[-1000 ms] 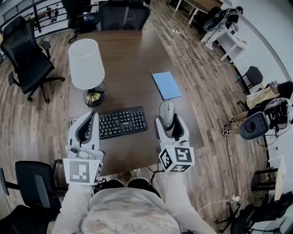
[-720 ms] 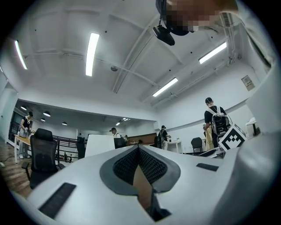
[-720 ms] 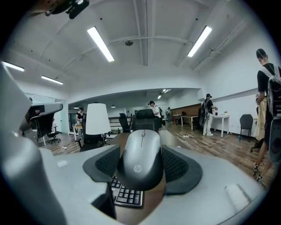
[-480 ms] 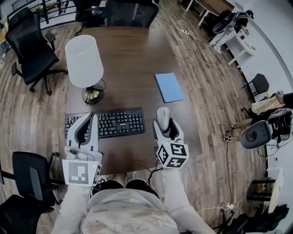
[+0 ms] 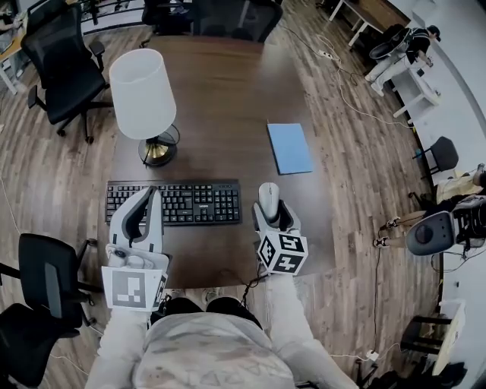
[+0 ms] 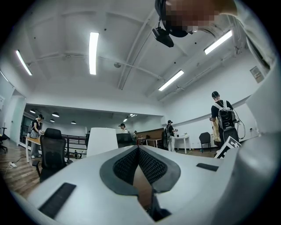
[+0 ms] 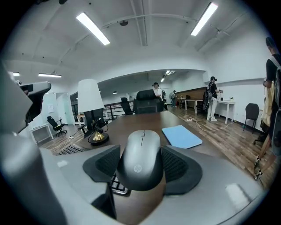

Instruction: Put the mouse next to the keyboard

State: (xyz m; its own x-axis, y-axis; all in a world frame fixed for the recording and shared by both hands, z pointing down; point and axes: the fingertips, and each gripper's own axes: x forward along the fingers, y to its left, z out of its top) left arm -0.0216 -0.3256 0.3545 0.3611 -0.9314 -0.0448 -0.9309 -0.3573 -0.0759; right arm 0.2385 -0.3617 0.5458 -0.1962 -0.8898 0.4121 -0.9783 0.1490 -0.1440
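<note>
A grey mouse (image 5: 268,200) sits between the pads of my right gripper (image 5: 270,210), which is shut on it just right of the black keyboard (image 5: 173,202). In the right gripper view the mouse (image 7: 142,159) fills the gap between the jaws of the right gripper (image 7: 142,166), with keyboard keys (image 7: 117,184) showing just under its left side. I cannot tell whether the mouse touches the table. My left gripper (image 5: 149,199) hovers over the keyboard's left half. Its pads (image 6: 149,165) press together on nothing, so the left gripper (image 6: 138,163) is shut.
The dark wooden table (image 5: 220,99) carries a white-shaded lamp (image 5: 143,95) behind the keyboard and a blue notebook (image 5: 290,147) beyond the mouse. Black office chairs stand at the left (image 5: 64,61), near left (image 5: 45,281) and far end (image 5: 228,17). The table's front edge lies under both grippers.
My right gripper has drawn the mouse back toward me and slightly left, closer to the keyboard's right end. The left gripper has barely shifted.
</note>
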